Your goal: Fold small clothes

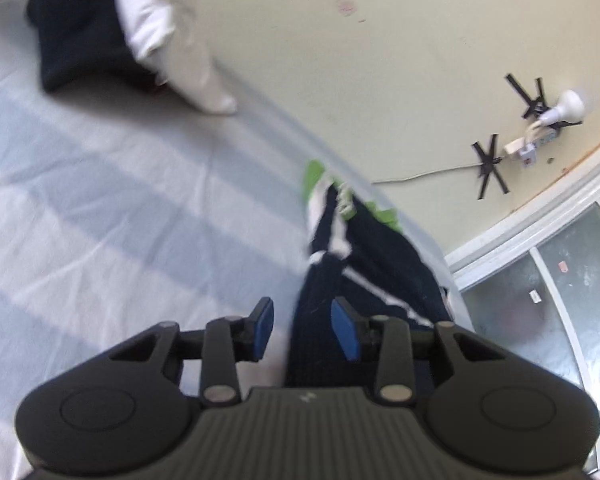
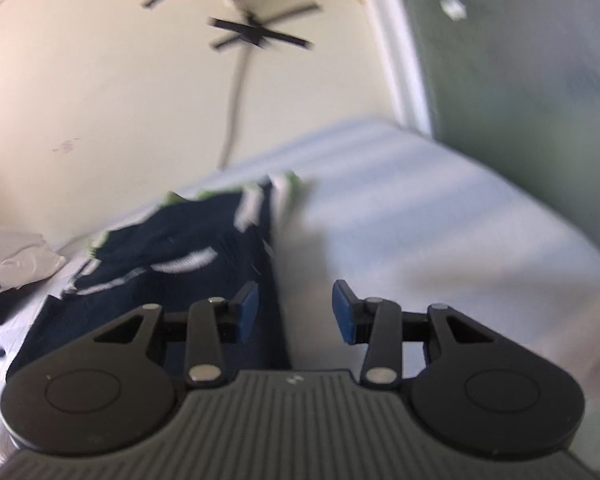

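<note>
A navy garment (image 1: 364, 264) with white stripes and green trim lies crumpled on the bed (image 1: 100, 208), near the edge by the wall. The left gripper (image 1: 302, 330) and right gripper (image 2: 294, 312) hover over it, jaws parted, gripping nothing.

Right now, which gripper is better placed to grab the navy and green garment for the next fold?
Probably the left gripper: the navy garment lies directly ahead, its edge between the open pads. The right gripper faces mostly bare sheet, with the garment off to its left.
</note>
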Tool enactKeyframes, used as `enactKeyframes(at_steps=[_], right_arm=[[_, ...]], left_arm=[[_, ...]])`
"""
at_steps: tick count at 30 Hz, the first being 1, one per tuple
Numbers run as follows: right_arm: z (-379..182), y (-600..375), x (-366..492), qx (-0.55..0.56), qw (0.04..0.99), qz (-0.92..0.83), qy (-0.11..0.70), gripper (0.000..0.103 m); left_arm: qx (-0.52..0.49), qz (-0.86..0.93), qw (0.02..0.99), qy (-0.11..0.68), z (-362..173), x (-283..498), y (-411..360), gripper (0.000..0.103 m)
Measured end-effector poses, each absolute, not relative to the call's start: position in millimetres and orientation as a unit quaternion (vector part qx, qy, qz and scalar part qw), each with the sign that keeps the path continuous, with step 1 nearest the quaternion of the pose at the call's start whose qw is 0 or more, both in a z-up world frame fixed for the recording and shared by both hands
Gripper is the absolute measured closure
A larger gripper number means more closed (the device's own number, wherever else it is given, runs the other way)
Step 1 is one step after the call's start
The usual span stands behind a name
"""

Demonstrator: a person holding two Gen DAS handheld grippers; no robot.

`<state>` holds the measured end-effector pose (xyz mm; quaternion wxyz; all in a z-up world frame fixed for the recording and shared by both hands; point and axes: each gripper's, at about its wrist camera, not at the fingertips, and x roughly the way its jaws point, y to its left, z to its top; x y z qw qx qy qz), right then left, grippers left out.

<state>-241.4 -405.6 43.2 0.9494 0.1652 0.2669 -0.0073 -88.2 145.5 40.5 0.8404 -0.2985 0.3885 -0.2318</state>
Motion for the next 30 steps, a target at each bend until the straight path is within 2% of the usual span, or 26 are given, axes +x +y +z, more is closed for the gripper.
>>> enactKeyframes(at_steps=[5,8,10,12,13,15,17,20,30], right_arm=[[37,-377,-202,0.129,0.956,0.066,0.256,0.061],[23,-364,-178,0.124,0.952,0.074,0.268,0.06],[8,-359,-168,0.123,0.95,0.05,0.282,0.06],[-3,-367,-177,0.134,0.957,0.042,0.256,0.06],[-2,-373,-186,0.151,0.956,0.05,0.245,0.06],[-2,-382,-187,0.18,0.951,0.064,0.241,0.056],[-4,-392,-187,0.214,0.944,0.08,0.238,0.05],[-5,-400,-189,0.239,0.937,0.093,0.236,0.048],[-6,-381,-185,0.226,0.941,0.096,0.235,0.038]], left_arm=[[-0.221,-0.28,0.849,0.389,41,-72,80,0.065],[-0.125,-0.236,0.878,0.397,22,-65,41,0.066],[-0.074,-0.231,0.903,0.355,16,-75,27,0.063],[-0.016,-0.216,0.92,0.325,13,-89,14,0.062],[0.014,-0.209,0.927,0.31,10,-95,6,0.061],[0.069,-0.195,0.933,0.295,10,-106,-11,0.05],[0.087,-0.189,0.934,0.292,9,-108,-17,0.047],[0.076,-0.192,0.933,0.294,12,-109,-14,0.047],[0.075,-0.196,0.933,0.293,11,-110,-15,0.042]])
